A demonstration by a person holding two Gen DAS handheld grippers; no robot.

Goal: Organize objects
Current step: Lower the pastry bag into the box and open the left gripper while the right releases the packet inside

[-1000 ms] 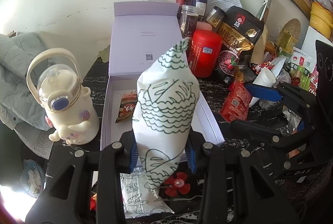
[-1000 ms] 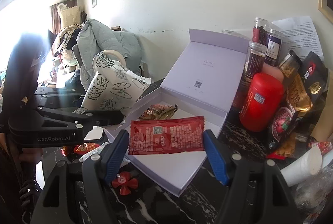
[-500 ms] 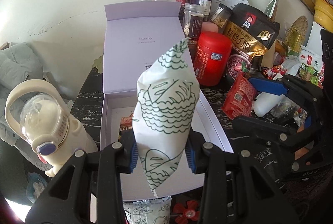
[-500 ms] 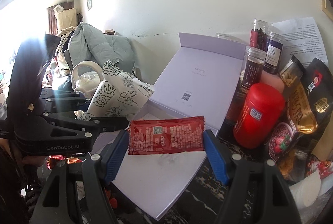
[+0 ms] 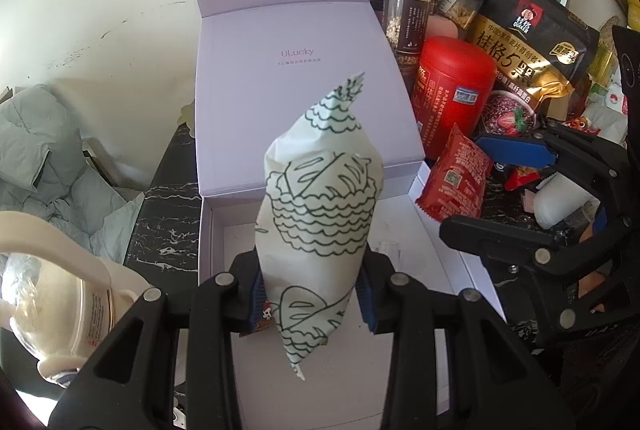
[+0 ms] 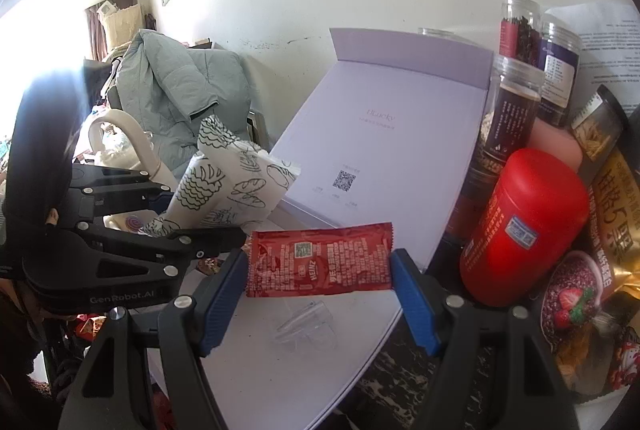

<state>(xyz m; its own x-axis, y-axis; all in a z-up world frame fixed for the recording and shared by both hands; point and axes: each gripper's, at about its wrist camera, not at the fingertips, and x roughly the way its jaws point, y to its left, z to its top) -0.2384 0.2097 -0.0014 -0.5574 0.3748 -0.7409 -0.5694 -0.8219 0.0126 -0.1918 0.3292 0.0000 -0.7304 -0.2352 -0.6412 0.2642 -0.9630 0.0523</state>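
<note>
Above the open lavender box [image 5: 296, 78], left gripper [image 5: 310, 294] clamps the white packet [image 5: 320, 206]; right gripper [image 6: 318, 294] clamps the red sachet [image 6: 320, 260].

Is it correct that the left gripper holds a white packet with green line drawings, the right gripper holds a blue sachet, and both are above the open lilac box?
Not quite: the sachet in the right gripper is red, as the right wrist view shows. The rest holds: the left gripper holds the white packet, both above the open lilac box.

"ULucky" on box lid [image 5: 296, 70]; "QUAKER" on black pouch [image 5: 532, 26]
</note>
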